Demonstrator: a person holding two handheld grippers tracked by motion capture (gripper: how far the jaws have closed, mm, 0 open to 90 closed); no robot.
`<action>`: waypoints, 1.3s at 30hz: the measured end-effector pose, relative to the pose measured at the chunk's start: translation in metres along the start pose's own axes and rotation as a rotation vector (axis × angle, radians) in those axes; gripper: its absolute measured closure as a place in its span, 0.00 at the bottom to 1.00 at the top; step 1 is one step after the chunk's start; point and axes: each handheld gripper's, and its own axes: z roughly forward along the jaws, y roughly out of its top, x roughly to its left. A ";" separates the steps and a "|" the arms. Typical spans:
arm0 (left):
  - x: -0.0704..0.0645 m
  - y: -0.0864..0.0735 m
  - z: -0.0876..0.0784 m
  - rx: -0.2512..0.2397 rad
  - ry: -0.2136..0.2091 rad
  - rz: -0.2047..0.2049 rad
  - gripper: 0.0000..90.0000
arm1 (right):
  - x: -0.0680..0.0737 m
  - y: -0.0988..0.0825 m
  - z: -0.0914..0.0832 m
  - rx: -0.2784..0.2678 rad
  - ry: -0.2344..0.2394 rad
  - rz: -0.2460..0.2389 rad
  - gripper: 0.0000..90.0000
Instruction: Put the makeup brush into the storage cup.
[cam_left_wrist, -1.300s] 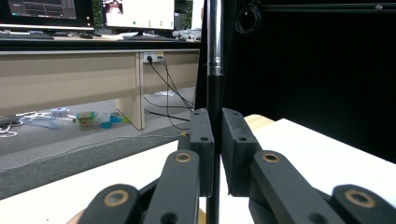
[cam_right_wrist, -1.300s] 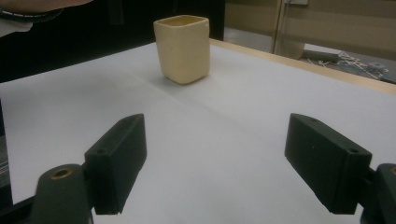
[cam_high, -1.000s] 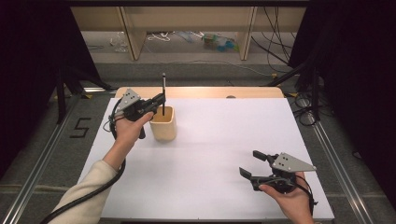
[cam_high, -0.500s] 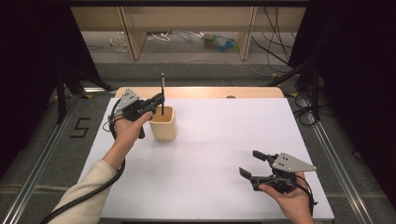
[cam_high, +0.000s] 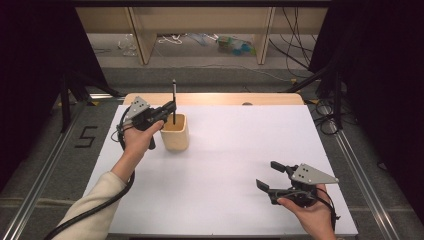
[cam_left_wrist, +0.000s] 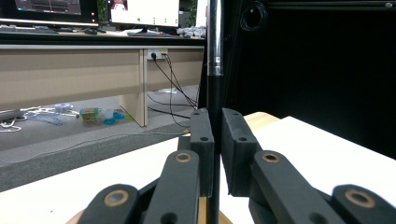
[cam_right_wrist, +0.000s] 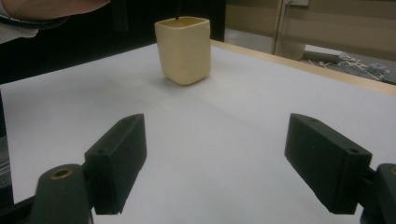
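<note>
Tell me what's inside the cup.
A thin black pen stands upright in the cup, its upper part clamped by the left gripper. The cup's walls hide the pen's lower end and anything else inside.

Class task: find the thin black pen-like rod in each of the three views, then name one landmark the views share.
High view: the thin black rod stands upright over the cream square cup, gripped by the left gripper.
Left gripper view: centre, between the jaws.
Right gripper view: its lower end at the top edge, entering the cup.
Shared landmark: the white table.
</note>
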 end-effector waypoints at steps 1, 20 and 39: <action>0.000 0.000 0.000 0.001 0.000 -0.004 0.93 | 0.000 0.000 0.000 0.000 0.000 -0.002 0.24; 0.001 -0.007 0.001 0.011 0.005 0.001 0.93 | 0.000 0.000 0.000 0.010 0.003 -0.005 0.24; 0.001 -0.016 0.003 0.022 0.006 -0.001 0.93 | 0.000 0.000 0.000 0.009 0.008 -0.004 0.24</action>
